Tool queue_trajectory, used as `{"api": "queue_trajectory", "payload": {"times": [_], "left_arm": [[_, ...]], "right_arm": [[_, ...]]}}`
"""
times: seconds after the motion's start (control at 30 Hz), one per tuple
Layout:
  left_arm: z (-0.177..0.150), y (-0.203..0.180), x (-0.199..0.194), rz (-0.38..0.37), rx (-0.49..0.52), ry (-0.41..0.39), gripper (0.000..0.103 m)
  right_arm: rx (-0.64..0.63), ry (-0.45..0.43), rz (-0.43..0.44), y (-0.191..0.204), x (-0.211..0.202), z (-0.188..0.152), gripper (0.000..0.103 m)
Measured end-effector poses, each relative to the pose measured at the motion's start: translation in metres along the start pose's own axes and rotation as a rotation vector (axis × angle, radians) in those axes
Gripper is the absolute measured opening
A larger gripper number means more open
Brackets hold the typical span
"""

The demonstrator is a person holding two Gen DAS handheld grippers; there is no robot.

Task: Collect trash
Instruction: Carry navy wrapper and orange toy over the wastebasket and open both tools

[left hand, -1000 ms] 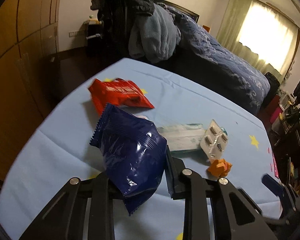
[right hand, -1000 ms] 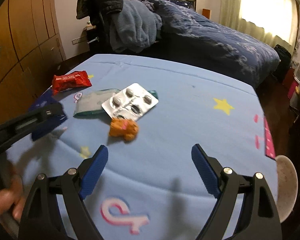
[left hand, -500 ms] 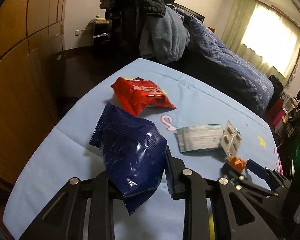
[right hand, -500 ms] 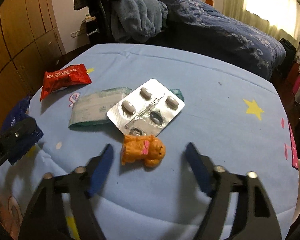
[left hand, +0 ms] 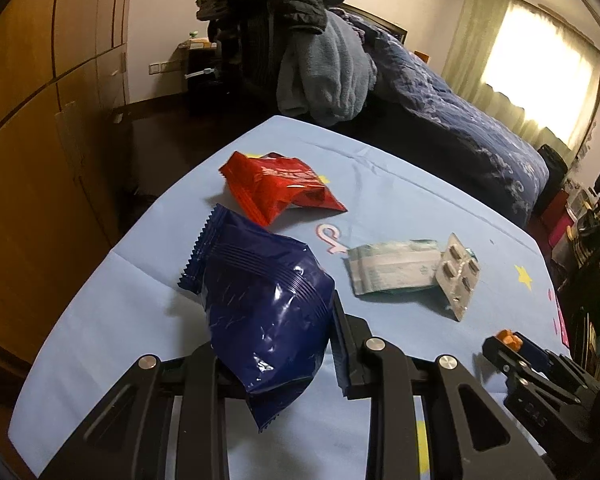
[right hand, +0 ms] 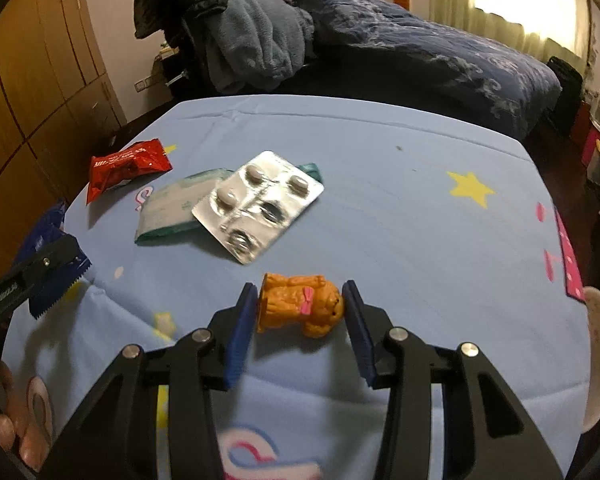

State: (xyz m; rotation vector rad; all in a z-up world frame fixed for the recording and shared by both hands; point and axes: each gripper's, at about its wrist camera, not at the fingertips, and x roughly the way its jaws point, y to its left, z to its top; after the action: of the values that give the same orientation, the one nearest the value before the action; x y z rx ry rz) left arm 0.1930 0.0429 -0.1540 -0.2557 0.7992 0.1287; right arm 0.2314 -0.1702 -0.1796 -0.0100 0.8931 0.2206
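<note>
My left gripper (left hand: 276, 344) is shut on a dark blue snack bag (left hand: 260, 300) and holds it above the light blue table cover (left hand: 400, 200). A red wrapper (left hand: 280, 192), a pale green packet (left hand: 392, 270) and a silver pill blister (left hand: 458, 276) lie beyond it. In the right wrist view my right gripper (right hand: 300, 312) has its jaws on both sides of a small orange toy dog (right hand: 300, 308), touching or nearly touching it on the cover. The blister (right hand: 260, 204), green packet (right hand: 168, 208) and red wrapper (right hand: 128, 166) lie behind the toy.
A bed with a dark blue quilt (right hand: 440, 52) and a chair heaped with clothes (right hand: 252, 40) stand past the table's far edge. Wooden wardrobes (left hand: 28, 120) line the left. A white bowl rim (right hand: 598, 356) shows at the right edge.
My right gripper moved forward to the orange toy and its jaws narrowed around it. My left gripper, still holding the blue bag, shifted slightly left and back.
</note>
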Motion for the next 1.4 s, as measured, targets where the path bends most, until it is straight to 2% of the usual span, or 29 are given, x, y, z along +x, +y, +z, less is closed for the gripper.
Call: {"api": "queue_trajectory", "payload": {"times": [0.47,1.4], "left_arm": [[-0.012,-0.041,-0.006,-0.019,0.089,0.004,0.029],[-0.042,-0.162,-0.011,-0.108,0.308,0.023,0.030]], "right_arm": [[0.103,-0.030,0.000,-0.051,-0.034,-0.027,0.044],[0.262,-0.084,-0.013,-0.136,-0.071,-0.062,0.045]]}}
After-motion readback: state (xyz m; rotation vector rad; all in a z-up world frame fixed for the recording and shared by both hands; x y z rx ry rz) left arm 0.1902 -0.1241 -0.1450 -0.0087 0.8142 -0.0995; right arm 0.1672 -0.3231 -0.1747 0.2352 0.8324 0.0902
